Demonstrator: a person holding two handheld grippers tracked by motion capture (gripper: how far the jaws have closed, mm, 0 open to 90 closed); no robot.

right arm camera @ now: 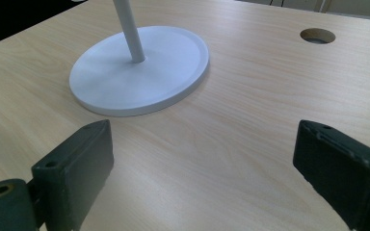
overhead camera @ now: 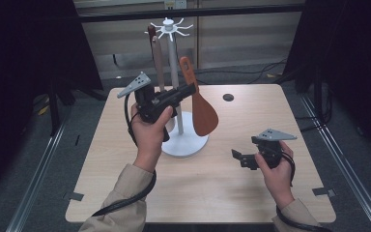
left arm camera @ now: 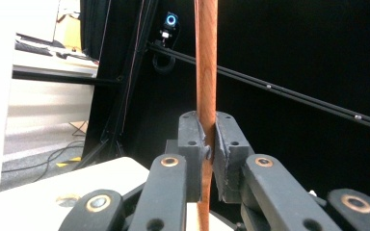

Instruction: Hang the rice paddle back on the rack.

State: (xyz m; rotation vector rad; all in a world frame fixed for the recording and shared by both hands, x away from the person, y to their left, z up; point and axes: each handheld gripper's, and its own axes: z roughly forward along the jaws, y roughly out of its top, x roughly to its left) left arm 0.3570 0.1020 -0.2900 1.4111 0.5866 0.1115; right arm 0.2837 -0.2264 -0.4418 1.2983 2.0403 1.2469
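Risk sits mostly with the spatula, an orange-brown one that the left tool clamps by its thin handle, blade hanging down just right of the stand pole and above the stand's round base. In the left gripper view the two pads press narrowly on the handle, which runs straight up between them. The top of the handle, as far as the high view shows, lies below the stand's white hook ring, beside two other utensils that hang on the far-left side of the pole.

The grip is low on a slim, smooth handle, so the blade's weight could make it swivel or slide in the pads. Swinging it toward the pole could knock the hanging utensils or tip the stand.

The right tool rests wide and empty on the worktop, right of the stand's base, too far off to steady it.
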